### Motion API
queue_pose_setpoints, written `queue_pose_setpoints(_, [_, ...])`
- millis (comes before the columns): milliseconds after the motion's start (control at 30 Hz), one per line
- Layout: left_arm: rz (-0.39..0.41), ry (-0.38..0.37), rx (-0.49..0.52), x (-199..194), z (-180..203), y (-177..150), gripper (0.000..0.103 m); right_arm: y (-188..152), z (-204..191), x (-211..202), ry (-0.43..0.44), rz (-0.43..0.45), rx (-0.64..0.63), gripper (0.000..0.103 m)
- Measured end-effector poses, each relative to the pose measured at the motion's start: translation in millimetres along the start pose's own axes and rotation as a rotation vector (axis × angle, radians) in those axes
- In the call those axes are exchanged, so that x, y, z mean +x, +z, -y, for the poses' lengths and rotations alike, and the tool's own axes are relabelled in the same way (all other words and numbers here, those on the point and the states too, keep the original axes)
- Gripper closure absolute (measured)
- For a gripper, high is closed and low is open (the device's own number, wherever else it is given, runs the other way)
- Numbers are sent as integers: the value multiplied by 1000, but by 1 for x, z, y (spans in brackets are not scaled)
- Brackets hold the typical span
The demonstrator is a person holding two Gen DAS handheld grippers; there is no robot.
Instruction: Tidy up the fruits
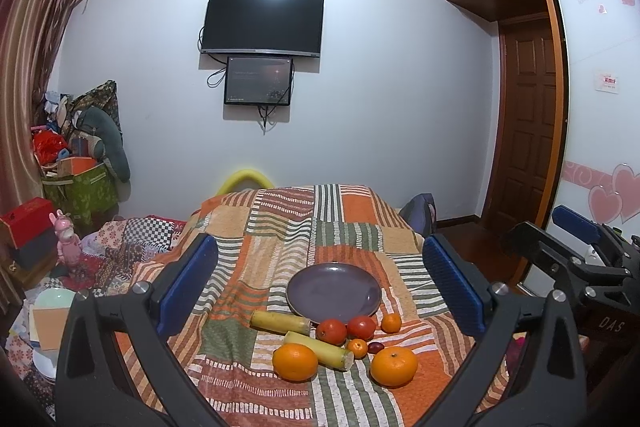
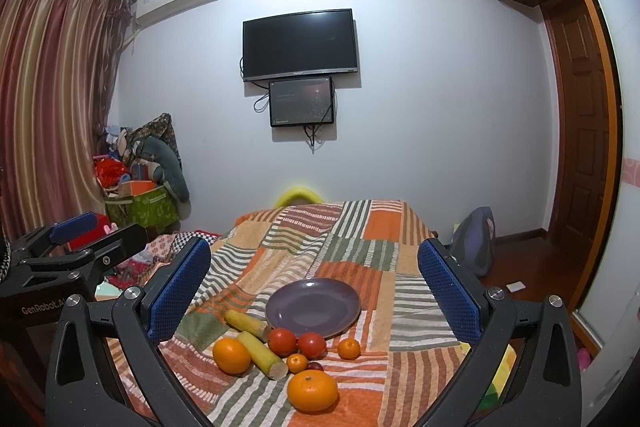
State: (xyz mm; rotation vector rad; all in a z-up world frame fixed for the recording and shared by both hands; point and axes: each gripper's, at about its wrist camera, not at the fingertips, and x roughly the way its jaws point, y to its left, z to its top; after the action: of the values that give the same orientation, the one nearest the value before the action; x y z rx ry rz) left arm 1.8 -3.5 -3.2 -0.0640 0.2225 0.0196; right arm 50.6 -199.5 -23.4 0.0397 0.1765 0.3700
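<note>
Both the left gripper point(image 1: 320, 283) and right gripper point(image 2: 314, 287) hover with fingers spread wide, grasping nothing. The fruits point(image 1: 344, 343) lie on the blanket-covered tabletop point(image 1: 280, 227), just beside the plate point(image 1: 334, 293).

Wall television point(image 1: 262, 23) above patchwork blanket point(image 1: 280, 227).

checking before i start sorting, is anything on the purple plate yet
Nothing visible on the purple plate; its whole top shows bare. The fruit lies on the patchwork cloth in front of it.
</note>
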Motion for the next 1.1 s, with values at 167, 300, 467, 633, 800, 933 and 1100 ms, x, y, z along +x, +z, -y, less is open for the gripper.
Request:
queue_pose_setpoints(167, [5, -1, 2, -1, 1, 0, 0, 0, 0, -1, 1, 1, 0, 0])
queue_pose_setpoints(300, [10, 1, 4, -2, 0, -1, 0, 0, 1, -1, 2, 0, 2, 0])
queue_pose_setpoints(467, [11, 1, 3, -3, 0, -1, 0, 0, 0, -1, 3, -1, 4, 0])
queue_pose_setpoints(633, [12, -2, 3, -4, 0, -2, 0, -1, 1, 0, 4, 0, 4, 0])
queue_pose_setpoints(800, [10, 0, 4, -4, 2, -2, 0, -2, -1, 1, 10, -2, 1, 0])
queue_pose_setpoints(933, [9, 0, 2, -5, 3, -2, 0, -2, -1, 2, 12, -4, 2, 0])
queue_pose_setpoints(1100, [7, -6, -2, -4, 1, -2, 0, -3, -2, 3, 12, -8, 2, 0])
